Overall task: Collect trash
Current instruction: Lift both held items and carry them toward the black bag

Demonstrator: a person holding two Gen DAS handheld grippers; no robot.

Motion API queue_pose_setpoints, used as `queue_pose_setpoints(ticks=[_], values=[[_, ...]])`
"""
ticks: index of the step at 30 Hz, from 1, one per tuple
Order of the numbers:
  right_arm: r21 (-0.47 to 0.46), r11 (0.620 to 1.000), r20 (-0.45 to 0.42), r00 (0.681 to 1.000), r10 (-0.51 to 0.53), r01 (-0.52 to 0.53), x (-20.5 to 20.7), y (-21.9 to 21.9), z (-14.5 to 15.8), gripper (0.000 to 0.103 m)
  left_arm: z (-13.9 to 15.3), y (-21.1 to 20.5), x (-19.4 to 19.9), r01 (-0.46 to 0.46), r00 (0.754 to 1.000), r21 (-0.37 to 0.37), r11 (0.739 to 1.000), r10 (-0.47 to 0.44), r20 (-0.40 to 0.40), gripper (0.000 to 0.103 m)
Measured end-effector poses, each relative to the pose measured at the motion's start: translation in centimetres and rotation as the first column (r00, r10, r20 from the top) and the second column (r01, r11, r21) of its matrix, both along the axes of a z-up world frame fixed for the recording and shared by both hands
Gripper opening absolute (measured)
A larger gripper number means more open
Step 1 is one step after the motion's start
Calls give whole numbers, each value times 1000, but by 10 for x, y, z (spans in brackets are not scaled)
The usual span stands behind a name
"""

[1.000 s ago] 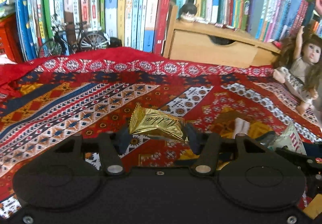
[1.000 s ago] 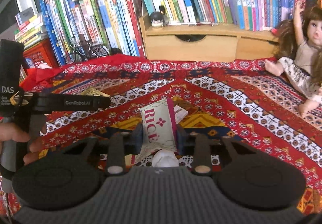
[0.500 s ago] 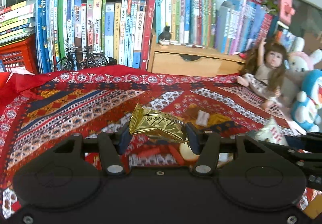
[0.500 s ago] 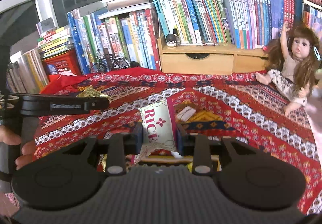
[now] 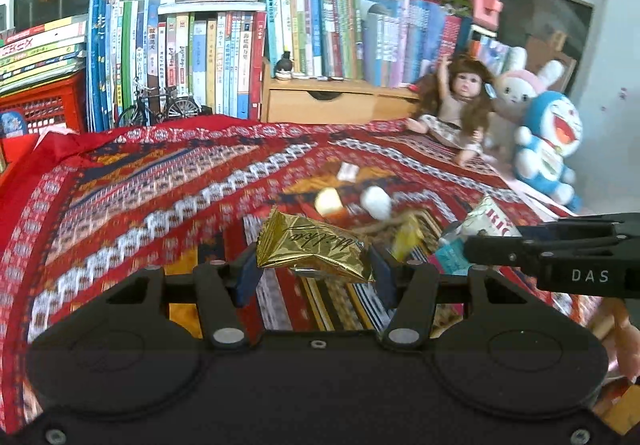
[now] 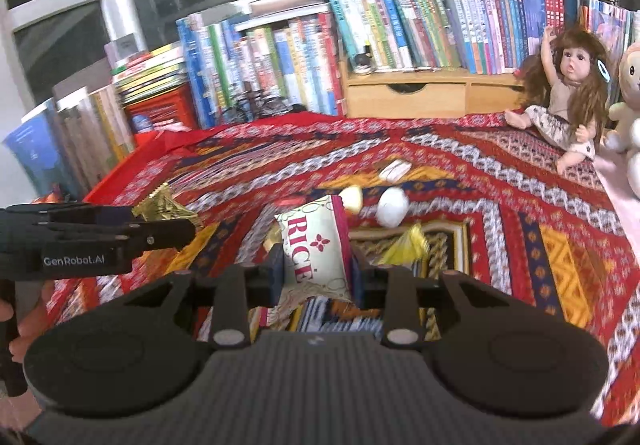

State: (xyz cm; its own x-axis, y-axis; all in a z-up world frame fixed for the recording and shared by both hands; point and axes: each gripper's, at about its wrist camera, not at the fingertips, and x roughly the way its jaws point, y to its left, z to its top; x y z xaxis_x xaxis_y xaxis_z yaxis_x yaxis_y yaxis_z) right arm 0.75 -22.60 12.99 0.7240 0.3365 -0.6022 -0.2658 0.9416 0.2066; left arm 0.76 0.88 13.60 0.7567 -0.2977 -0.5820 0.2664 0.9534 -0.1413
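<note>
In the left wrist view, the left gripper (image 5: 313,269) sits at lower centre, its two blue pads pinching a crinkled gold foil wrapper (image 5: 312,249) that stands clear above the patterned red cloth (image 5: 160,181). In the right wrist view, the right gripper (image 6: 316,269) likewise clamps a white packet (image 6: 316,245) printed with "RICE" in red, held upright between its pads at the middle of the frame. More scraps lie on the cloth beyond both grippers: a white crumpled ball (image 6: 393,207), a pale yellowish piece (image 6: 352,197) just left of it, a small white wrapper (image 6: 394,169) farther back, and a yellow wrapper (image 6: 404,247), blurred, near the right pad. A doll (image 6: 568,97) sits at the cloth's right edge, with plush toys (image 5: 548,137) beside it. Along the back, a row of books (image 6: 320,53) stands behind a wooden drawer box (image 6: 420,93).
</note>
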Motion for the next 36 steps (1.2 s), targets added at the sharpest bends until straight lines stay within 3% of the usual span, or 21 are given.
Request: queue_pose_setpoints(ticks=[11, 20, 26, 30, 36], values=[[13, 999, -13, 999, 53, -53, -100, 10, -19, 38, -17, 7, -124, 44, 998, -1, 999, -44, 43, 55], [26, 998, -91, 994, 64, -62, -148, 18, -70, 38, -73, 0, -197, 48, 999, 18, 999, -48, 5, 55], [66, 997, -206, 978, 40, -27, -163, 20, -125, 38, -123, -6, -221, 29, 999, 67, 997, -26, -46, 55], [69, 998, -272, 962, 32, -14, -172, 24, -156, 38, -159, -5, -229, -5, 992, 65, 998, 13, -126, 55], [98, 995, -355, 935, 22, 14, -179, 30, -201, 39, -205, -2, -234, -59, 982, 76, 995, 72, -177, 56]])
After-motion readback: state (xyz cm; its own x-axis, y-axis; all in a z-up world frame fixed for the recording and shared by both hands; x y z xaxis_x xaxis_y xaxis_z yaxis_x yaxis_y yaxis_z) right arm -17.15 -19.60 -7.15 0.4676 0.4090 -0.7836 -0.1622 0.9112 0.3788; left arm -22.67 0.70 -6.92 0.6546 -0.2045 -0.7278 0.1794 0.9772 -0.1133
